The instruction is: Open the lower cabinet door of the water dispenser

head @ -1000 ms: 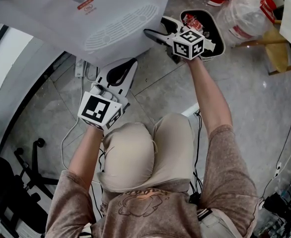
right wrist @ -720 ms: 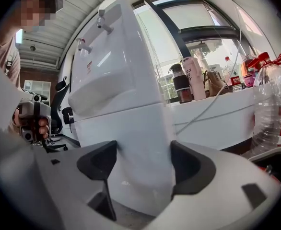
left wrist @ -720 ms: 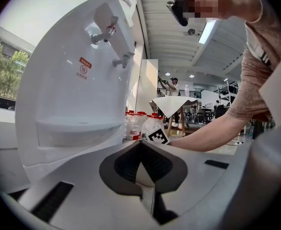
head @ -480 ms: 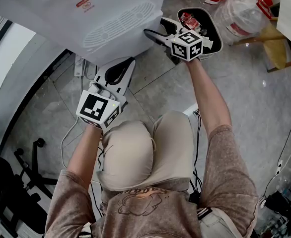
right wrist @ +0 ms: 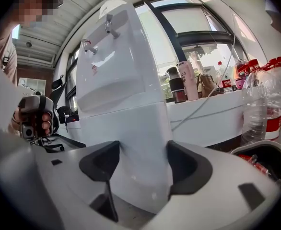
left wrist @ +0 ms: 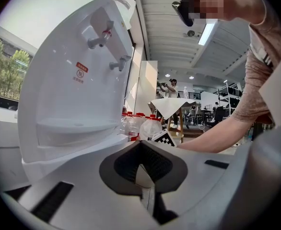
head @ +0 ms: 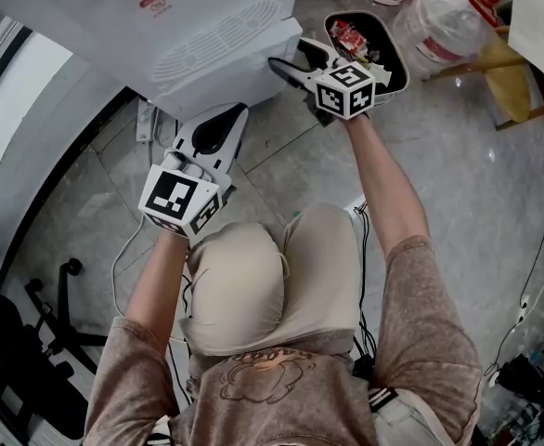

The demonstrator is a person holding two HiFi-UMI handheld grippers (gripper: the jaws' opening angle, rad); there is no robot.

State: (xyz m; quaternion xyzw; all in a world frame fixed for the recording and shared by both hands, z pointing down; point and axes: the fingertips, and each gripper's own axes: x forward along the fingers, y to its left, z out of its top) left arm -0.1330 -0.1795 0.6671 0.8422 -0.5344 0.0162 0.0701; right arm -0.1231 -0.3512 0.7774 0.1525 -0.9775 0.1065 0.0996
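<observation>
— Looks how, where?
— Tall white plastic water dispenser (head: 207, 35), plain lower cabinet door (right wrist: 131, 128); stands on grey tile floor (head: 458, 156).
— Pointing?
— Upright, long axis vertical, taps toward person.
— Grippers?
— Right gripper (right wrist: 143, 150) spread, just been closing, door corner between jaws, unclamped. Left gripper (left wrist: 141, 169) clenched, empty.

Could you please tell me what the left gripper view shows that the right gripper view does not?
Only the left gripper view: the tall white plastic water dispenser from the front, with its two front taps and drip tray, beyond the shut left gripper.
Only the right gripper view: the open right gripper, whose jaws have just been closing, with a corner of the white lower cabinet between them; a black bin; a dark flask on the sill.
Both: that dispenser and clear red-capped plastic bottles.
</observation>
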